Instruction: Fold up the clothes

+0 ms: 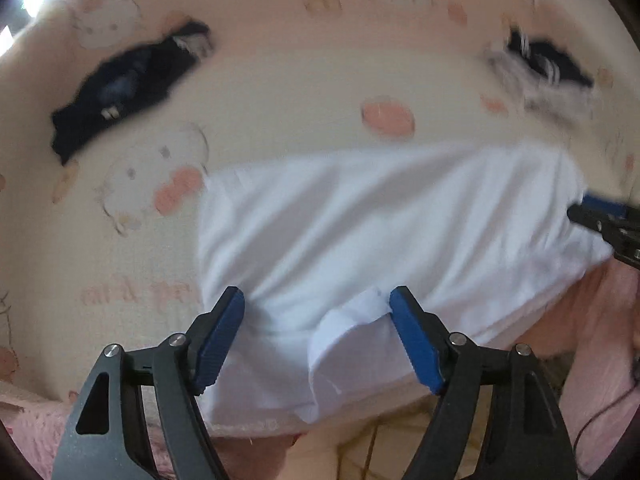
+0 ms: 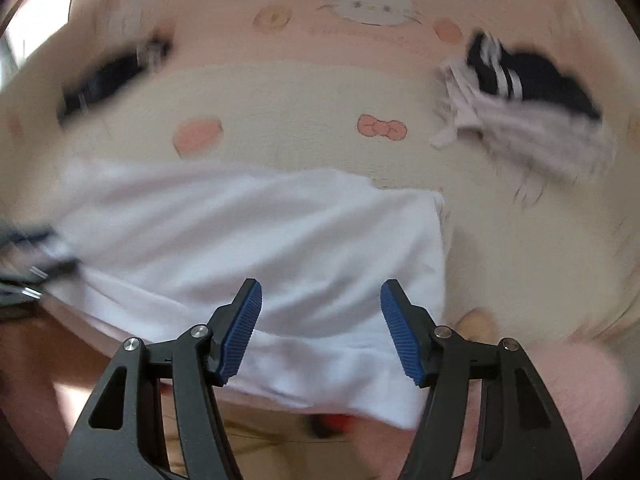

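A white garment (image 1: 372, 232) lies folded on a cartoon-print bed sheet (image 1: 280, 92), its near edge hanging over the bed's front. It also shows in the right wrist view (image 2: 248, 240). My left gripper (image 1: 316, 300) is open above its near left part, with a small raised fold of white cloth between the fingers. My right gripper (image 2: 320, 296) is open above its near right part, empty. The right gripper's tip shows at the left wrist view's right edge (image 1: 608, 224); the left gripper shows blurred at the right wrist view's left edge (image 2: 32, 264).
A dark navy garment (image 1: 128, 84) lies at the back left of the bed. A dark and white striped pile (image 2: 520, 92) lies at the back right. A pink fuzzy blanket (image 1: 600, 340) hangs at the bed's front edge.
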Tool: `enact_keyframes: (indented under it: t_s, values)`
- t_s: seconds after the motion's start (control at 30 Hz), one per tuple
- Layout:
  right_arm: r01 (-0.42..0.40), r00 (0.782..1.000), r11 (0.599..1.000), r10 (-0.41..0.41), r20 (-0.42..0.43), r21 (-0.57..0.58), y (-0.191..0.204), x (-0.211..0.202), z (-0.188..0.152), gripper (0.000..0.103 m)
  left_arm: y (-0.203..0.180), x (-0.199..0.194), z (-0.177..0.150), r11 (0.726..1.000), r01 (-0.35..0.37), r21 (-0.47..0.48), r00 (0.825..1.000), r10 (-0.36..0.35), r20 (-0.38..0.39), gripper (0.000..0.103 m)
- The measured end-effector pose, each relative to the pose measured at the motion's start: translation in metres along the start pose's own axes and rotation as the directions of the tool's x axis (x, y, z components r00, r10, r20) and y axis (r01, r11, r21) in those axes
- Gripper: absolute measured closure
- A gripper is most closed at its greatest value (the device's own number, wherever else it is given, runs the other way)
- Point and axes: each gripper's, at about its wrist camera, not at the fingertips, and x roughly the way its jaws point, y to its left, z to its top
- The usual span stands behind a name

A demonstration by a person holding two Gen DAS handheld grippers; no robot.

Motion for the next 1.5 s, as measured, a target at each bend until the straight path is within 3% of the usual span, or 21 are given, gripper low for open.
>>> enact_keyframes:
  t_s: [0.07,0.17,0.27,0.37,0.43,0.53,0.6,0.7,0.8,0.93,1.07,1.17,1.27,1.33,1.5]
  values:
    - [-0.069,0.998,0.996,0.069,-0.001,0.065,-0.006,-0.002,0.0,0.038,0.0,-0.008,-0.001,0.998,0.068,-0.016,0.997,-0.067,0.041,0.025]
    - [-0.084,0.995,0.994,0.088,-0.054,0.075,0.002,0.019,0.008,0.038,-0.005,0.012,-0.004,0.999,0.046,-0.003,0.999,-0.046,-0.026,0.025]
    - [0.017,0.994,0.999,-0.02,-0.105,-0.029,0.02,0.038,0.009,0.039,-0.007,0.023,-0.01,0.999,-0.014,0.042,0.996,0.018,-0.092,0.025]
    - [0.125,0.992,0.989,-0.125,-0.007,-0.075,0.017,0.017,0.014,0.041,0.014,0.011,-0.013,0.998,-0.06,-0.028,0.995,0.057,-0.085,0.025]
    - [0.098,0.992,0.995,-0.098,0.08,0.0,-0.003,-0.005,0.022,0.04,0.038,0.001,-0.015,0.988,-0.081,-0.132,0.996,0.075,-0.05,0.025]
    - [0.057,0.988,0.991,-0.073,0.137,0.118,-0.041,-0.013,0.04,0.039,0.051,-0.008,-0.01,0.979,0.0,-0.205,1.0,0.005,0.025,0.025]
    - [0.033,0.99,0.99,-0.05,0.128,0.135,-0.062,-0.007,0.06,0.039,0.048,-0.003,0.008,0.986,0.039,-0.163,0.999,-0.036,0.021,0.025]
    - [0.064,0.99,0.995,-0.072,0.121,0.072,-0.081,0.004,0.092,0.039,0.035,0.011,0.051,0.996,-0.092,0.017,0.996,0.092,-0.013,0.025]
    - [0.027,0.996,0.992,-0.037,0.078,0.126,-0.095,0.026,0.105,0.039,0.038,0.021,0.075,0.997,-0.072,0.029,0.997,0.073,-0.026,0.025]
    - [0.026,0.999,0.989,-0.021,-0.035,0.148,-0.093,0.064,0.098,0.039,0.038,0.047,0.073,0.998,-0.056,0.022,0.997,0.057,-0.057,0.025]
    - [0.105,0.99,0.993,-0.1,-0.101,0.047,-0.081,0.084,0.095,0.04,0.04,0.076,0.056,0.996,-0.086,0.037,0.991,0.089,-0.098,0.024]
    - [0.134,0.985,0.991,-0.131,-0.113,0.017,-0.081,0.087,0.092,0.04,0.069,0.07,0.058,0.994,-0.038,-0.101,0.998,0.032,-0.06,0.024]
    - [0.222,0.971,0.975,-0.222,-0.086,-0.014,-0.082,0.088,0.093,0.039,0.101,0.063,0.062,0.967,0.027,-0.254,1.0,-0.03,-0.007,0.024]
    - [0.232,0.972,0.973,-0.232,-0.047,0.008,-0.082,0.08,0.094,0.039,0.116,0.054,0.064,0.948,0.056,-0.313,0.998,-0.044,0.045,0.025]
    - [0.099,0.994,0.994,-0.096,0.057,-0.045,-0.053,0.051,0.086,0.038,0.069,0.048,0.06,0.997,0.027,-0.072,0.999,-0.024,0.045,0.025]
